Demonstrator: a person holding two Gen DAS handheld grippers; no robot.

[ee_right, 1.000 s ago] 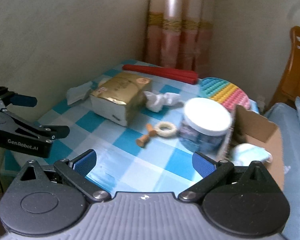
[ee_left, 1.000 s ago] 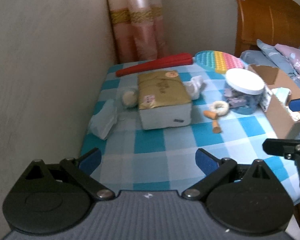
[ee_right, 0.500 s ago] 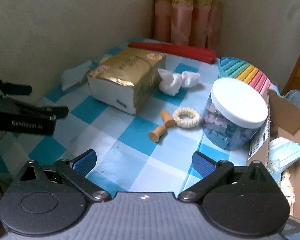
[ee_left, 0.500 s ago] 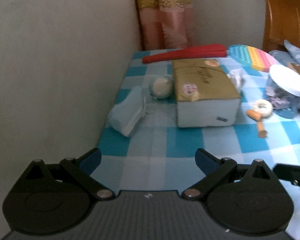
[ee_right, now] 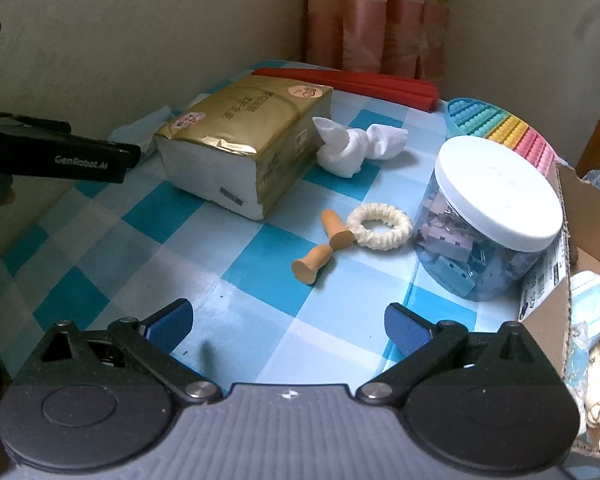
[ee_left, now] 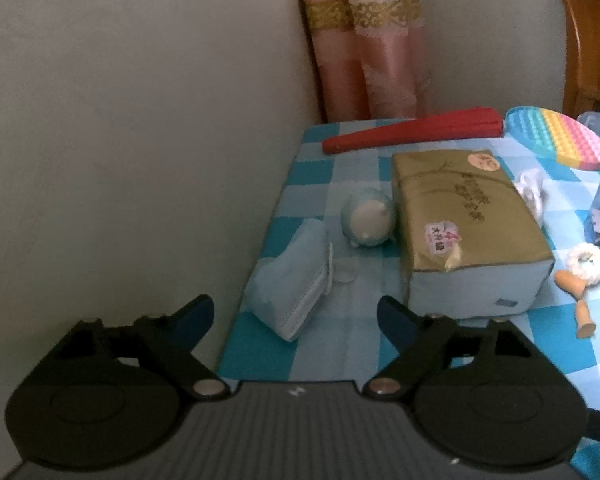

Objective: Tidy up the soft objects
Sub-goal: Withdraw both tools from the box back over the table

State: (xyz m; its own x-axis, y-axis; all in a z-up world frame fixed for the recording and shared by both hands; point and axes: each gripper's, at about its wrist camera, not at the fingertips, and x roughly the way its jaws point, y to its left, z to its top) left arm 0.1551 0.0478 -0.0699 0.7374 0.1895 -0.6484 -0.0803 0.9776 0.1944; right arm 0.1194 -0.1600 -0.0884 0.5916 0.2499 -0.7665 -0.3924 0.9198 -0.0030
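1. Currently, the left claw (ee_left: 296,316) is seen closing, its jaws wide apart with nothing pressed between them, above the bench's (ee_left: 480,344) left edge.
2. A folded pale-blue face-mask stack (ee_left: 292,280) is found at that left edge, just ahead of the claw.
3. A round pale-blue soft toy (ee_left: 367,222) is placed beside a gold-wrapped tissue pack (ee_left: 460,216).
4. The right claw (ee_right: 288,320) is held wide and empty, before two orange foam earplugs (ee_right: 320,248) and a cream fabric scrunchie (ee_right: 380,225).
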